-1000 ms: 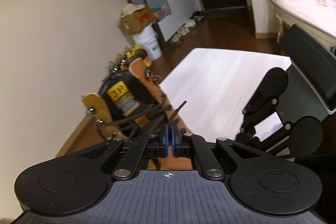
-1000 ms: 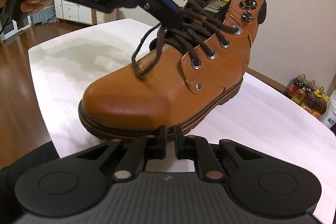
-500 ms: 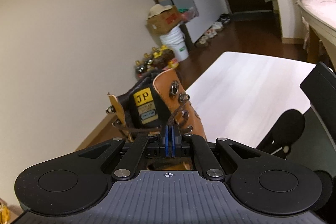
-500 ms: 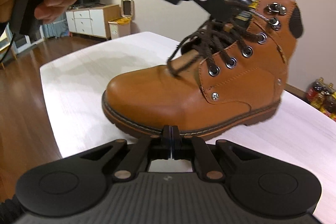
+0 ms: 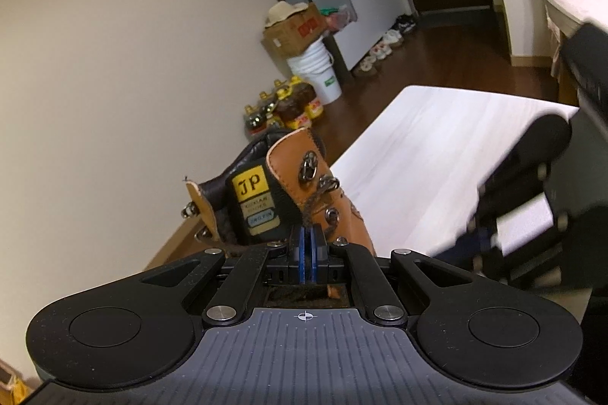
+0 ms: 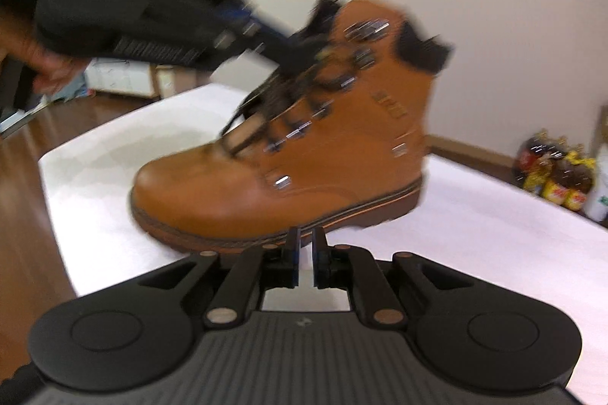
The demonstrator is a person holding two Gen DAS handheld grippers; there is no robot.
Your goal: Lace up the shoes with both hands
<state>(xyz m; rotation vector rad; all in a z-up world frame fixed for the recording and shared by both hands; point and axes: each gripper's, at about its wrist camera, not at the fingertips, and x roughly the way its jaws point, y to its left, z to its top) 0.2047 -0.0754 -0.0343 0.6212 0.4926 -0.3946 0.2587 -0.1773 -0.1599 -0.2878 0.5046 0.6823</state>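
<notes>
On white table (image 6: 475, 234), left hand-held gripper (image 5: 306, 245) pinches lace (image 5: 312, 205); right hand-held gripper (image 6: 305, 253) opening, empty

boot (image 6: 288, 154) on table (image 6: 475, 238) | bottles (image 6: 554, 173) behind, on floor

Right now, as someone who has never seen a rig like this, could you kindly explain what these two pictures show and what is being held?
There is no robot here: a person holds a two-fingered hand tool in each hand, each with a camera looking along its fingers. The black shape at the bottom of each picture is that tool's own body.

The left camera shows the left claw pinched on the dark lace by the top of a tan boot.

The right camera, blurred, shows the boot side-on, standing on a white table. The right claw is opening, with nothing between its fingers. The left tool reaches into the laces from the upper left.
</notes>
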